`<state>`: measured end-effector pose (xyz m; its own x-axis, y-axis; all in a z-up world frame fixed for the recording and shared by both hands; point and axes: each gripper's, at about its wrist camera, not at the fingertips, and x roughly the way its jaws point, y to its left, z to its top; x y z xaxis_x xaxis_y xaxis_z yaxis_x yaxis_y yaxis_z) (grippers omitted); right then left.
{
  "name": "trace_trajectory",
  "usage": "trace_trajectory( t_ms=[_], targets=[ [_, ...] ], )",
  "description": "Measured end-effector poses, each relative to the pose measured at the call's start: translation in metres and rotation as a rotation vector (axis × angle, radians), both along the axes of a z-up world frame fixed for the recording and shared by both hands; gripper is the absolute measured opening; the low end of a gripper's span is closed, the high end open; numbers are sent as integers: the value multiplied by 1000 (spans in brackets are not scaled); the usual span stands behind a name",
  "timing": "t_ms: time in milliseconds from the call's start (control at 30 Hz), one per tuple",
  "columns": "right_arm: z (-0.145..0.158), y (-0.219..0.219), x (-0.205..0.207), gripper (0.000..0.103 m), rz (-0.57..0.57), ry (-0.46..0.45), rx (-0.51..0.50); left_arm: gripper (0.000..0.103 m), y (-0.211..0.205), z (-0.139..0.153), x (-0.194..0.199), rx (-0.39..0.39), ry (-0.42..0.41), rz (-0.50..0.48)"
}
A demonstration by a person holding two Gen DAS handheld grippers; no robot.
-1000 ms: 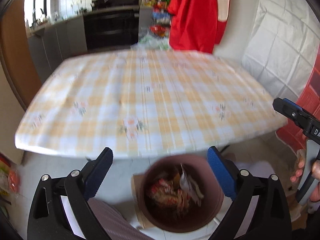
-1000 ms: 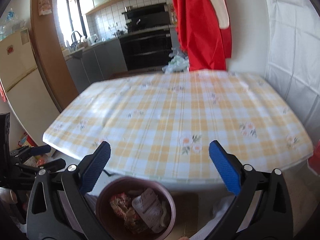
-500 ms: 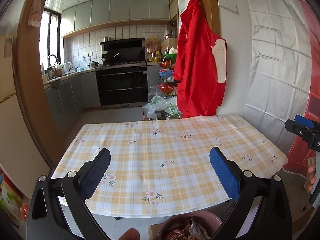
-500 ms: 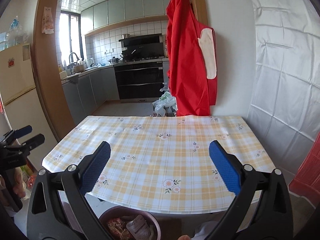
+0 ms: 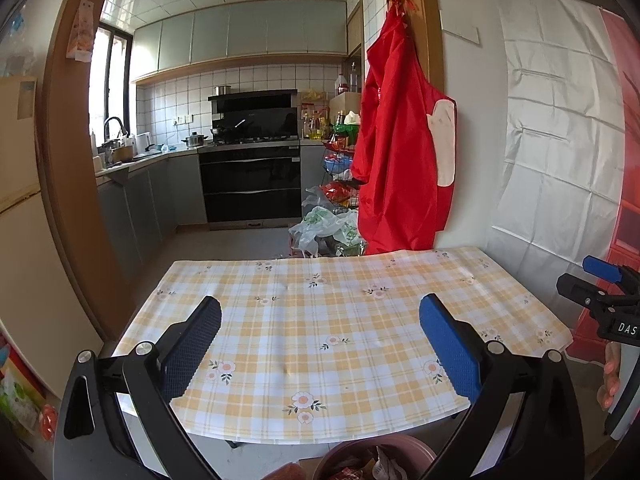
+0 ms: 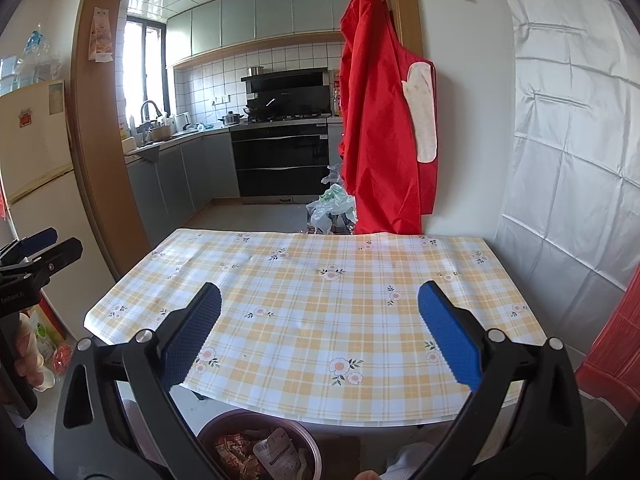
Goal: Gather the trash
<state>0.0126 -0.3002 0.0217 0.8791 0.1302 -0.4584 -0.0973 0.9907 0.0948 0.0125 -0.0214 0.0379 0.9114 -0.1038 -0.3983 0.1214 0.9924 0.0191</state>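
Observation:
A brown round bin [image 6: 224, 432] with wrappers [image 6: 264, 456] inside stands on the floor below the table's near edge; its rim [image 5: 344, 450] also shows at the bottom of the left wrist view. My left gripper [image 5: 320, 320] is open and empty, held above the yellow checked tablecloth [image 5: 340, 320]. My right gripper [image 6: 320, 316] is open and empty too, above the same tablecloth [image 6: 320, 300]. Each gripper shows at the edge of the other's view: the right one [image 5: 604, 292] and the left one [image 6: 32, 256], both held by a hand.
A red apron [image 5: 400, 168] hangs on the wall behind the table. Plastic bags [image 5: 328, 232] and a rack lie beyond the far edge. A kitchen with an oven [image 5: 252, 184] is at the back, a fridge [image 6: 32, 152] at left, a white sheet [image 6: 572, 140] on the right wall.
Both grippers have risen and tilted up from the bin, so the views now take in the whole table and kitchen. The bin has slid to the bottom edge. Both stay open.

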Motion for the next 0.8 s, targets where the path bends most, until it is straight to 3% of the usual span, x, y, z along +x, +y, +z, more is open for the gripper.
trace_trajectory(
  t_ms=[800],
  targets=[
    [-6, -1, 2, 97, -7, 19, -12, 97, 3, -3, 5, 14, 22, 37]
  ],
)
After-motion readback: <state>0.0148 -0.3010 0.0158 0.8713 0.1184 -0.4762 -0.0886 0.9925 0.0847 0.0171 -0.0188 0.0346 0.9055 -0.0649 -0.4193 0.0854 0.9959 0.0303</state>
